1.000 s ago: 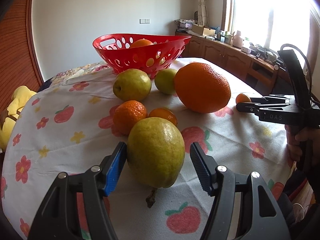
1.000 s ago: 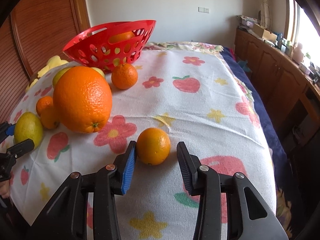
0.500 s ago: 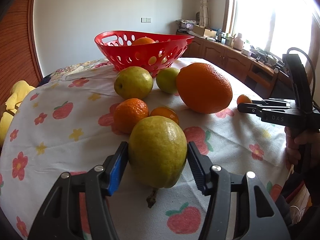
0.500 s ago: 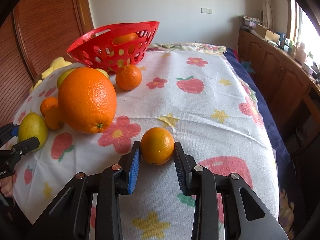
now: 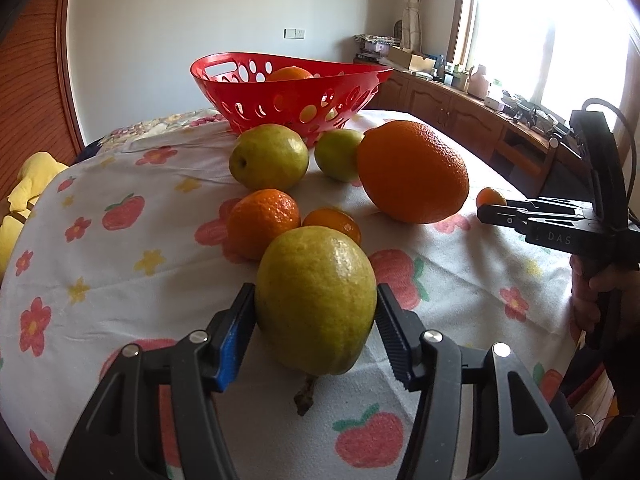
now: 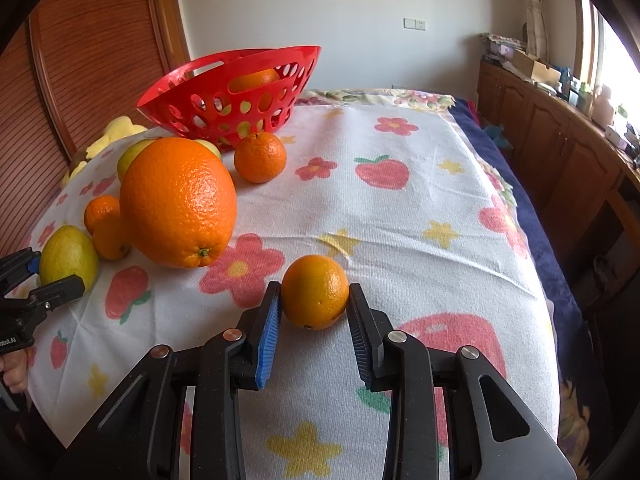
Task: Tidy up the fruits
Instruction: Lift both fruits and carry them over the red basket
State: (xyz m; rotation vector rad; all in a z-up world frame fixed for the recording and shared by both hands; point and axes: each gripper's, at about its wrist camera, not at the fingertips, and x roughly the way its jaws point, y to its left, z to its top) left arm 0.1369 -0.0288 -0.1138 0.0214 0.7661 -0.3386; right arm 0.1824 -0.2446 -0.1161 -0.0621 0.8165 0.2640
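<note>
The left gripper (image 5: pixel 316 320) was clamped across the green pear (image 5: pixel 316 300); the right gripper (image 6: pixel 314 312) was closed on the small orange (image 6: pixel 315 291). Both fruits appeared to rest on the bench (image 6: pixel 400 216), short of the red basket (image 6: pixel 236 96). Both are firm, light and smooth-skinned; grip at the widest girth.

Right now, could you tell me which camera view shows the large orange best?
The right wrist view shows the large orange best: it is near, unobstructed, with its stem end and dimpled peel plain. The left wrist view also shows the whole fruit, but farther off, overlapping a green fruit behind it.
</note>
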